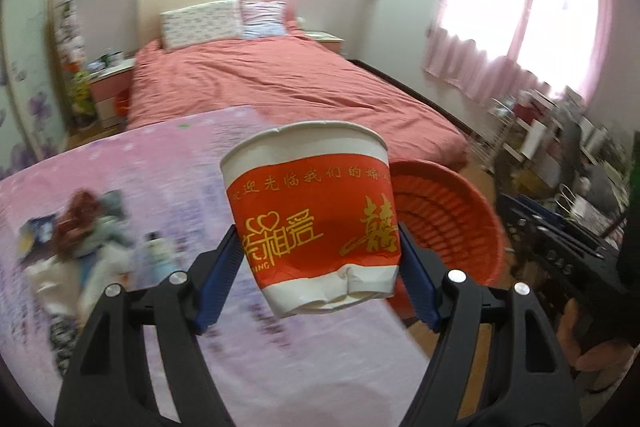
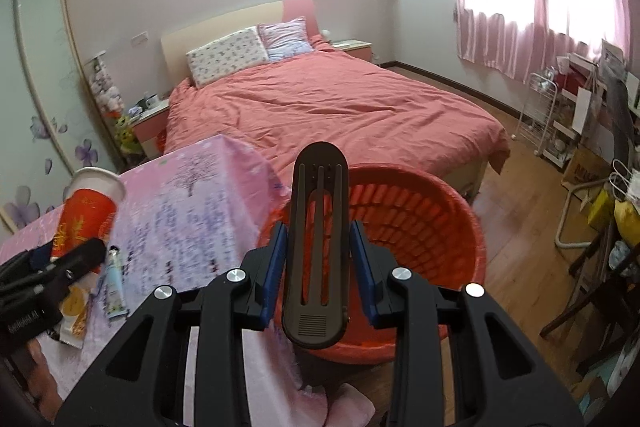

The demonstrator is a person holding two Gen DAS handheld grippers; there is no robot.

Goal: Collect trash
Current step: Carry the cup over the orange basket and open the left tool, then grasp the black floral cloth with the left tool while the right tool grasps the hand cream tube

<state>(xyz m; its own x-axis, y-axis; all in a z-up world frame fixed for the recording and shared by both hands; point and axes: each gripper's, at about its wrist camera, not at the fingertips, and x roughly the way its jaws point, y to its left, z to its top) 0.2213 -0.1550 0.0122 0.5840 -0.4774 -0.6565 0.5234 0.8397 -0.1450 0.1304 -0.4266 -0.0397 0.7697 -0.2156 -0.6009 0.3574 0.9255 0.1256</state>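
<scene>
Left gripper [image 1: 320,255] clamps a dented paper cup [image 1: 312,211]; right gripper [image 2: 318,267] grips a dark clip [image 2: 318,247] above the red basket [image 2: 460,227].

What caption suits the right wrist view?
Right gripper holds a dark slotted plastic piece above the red basket.

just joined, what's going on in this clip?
A person is clearing trash off a table with a pink cloth, one handheld gripper per hand. The left gripper is clamped on a crumpled red-and-white paper cup, held above the table beside the red basket. The right gripper holds a dark brown slotted plastic piece over that basket. A tube and wrappers are left on the table.
</scene>
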